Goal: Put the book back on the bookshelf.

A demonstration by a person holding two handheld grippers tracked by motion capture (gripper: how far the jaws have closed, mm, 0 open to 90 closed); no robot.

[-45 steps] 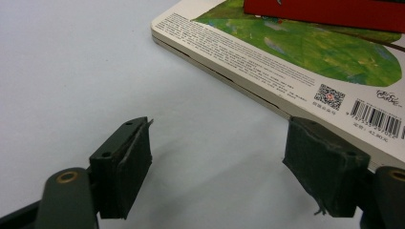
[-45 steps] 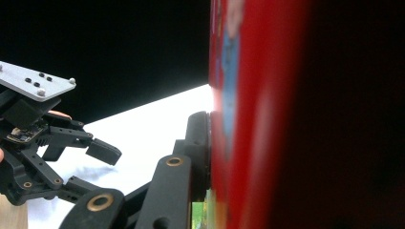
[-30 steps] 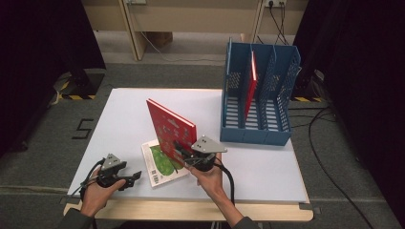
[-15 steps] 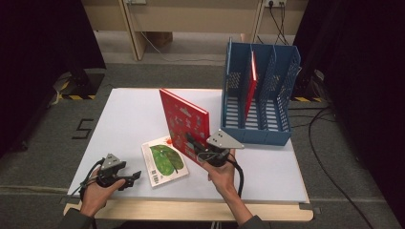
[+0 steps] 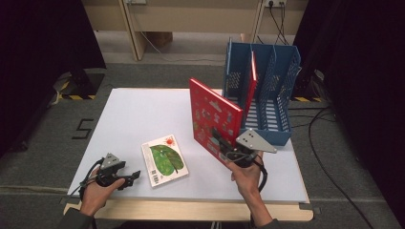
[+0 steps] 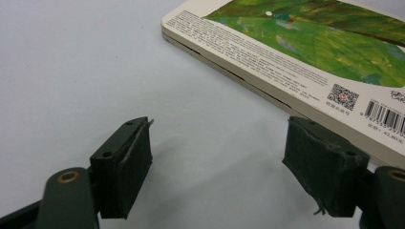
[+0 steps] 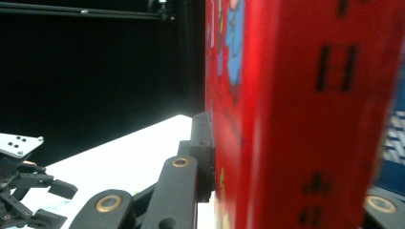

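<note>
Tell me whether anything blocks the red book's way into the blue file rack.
The right tongs hold the red book upright, just left of the blue file rack. One slot already holds another red book; the slots to its right look free. Nothing visible stands between book and rack.

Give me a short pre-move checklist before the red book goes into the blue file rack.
1. Right gripper clamped on red book: ok.
2. Book clear of the table: ok, held upright above it.
3. Blue file rack has a free slot: ok; one red book stands in a middle slot.
4. Left gripper out of the path: ok, open, resting near the green book.
5. Grip firm enough: cannot tell.
</note>
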